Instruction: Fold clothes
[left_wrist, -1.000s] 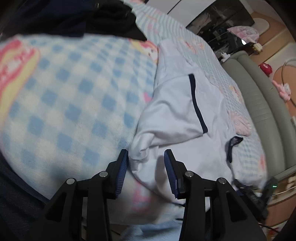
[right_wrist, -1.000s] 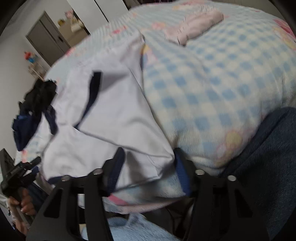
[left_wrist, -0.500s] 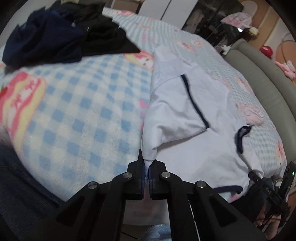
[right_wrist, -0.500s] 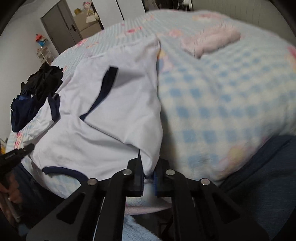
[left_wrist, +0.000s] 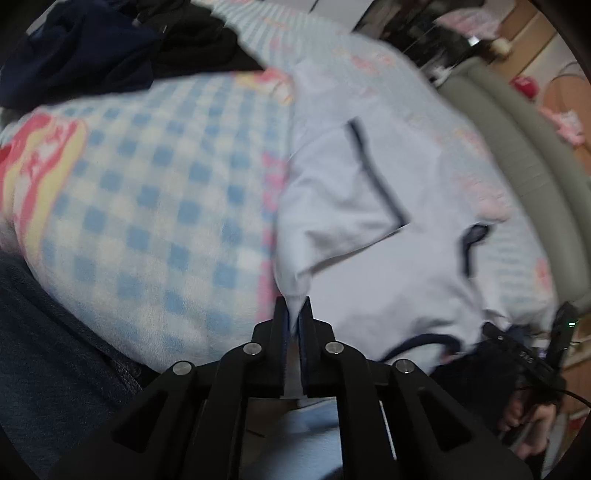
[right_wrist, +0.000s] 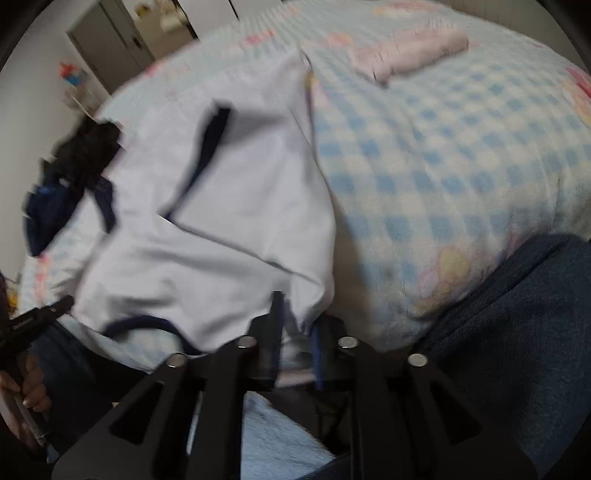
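Observation:
A white shirt (left_wrist: 369, 221) with navy trim lies spread on the checked blanket (left_wrist: 147, 192); one sleeve is folded in over its body. My left gripper (left_wrist: 294, 314) pinches the shirt's near left corner, and the cloth rises in a peak into its narrow jaws, which are opening slightly. In the right wrist view the same shirt (right_wrist: 221, 221) has its near right corner bunched between the fingers of my right gripper (right_wrist: 295, 325). These jaws are opening too and stand wider, with the cloth still gathered between them.
Dark clothes (left_wrist: 110, 48) are piled at the bed's far left. A folded pink garment (right_wrist: 410, 55) lies further back on the blanket (right_wrist: 461, 155). A padded grey bed edge (left_wrist: 517, 166) runs along the right. The person's denim-clad leg (right_wrist: 517, 332) is close by.
Both grippers went from open to shut on the shirt's near corners. The left has lifted its corner a little. The right jaws now show a wider gap than half a second ago.

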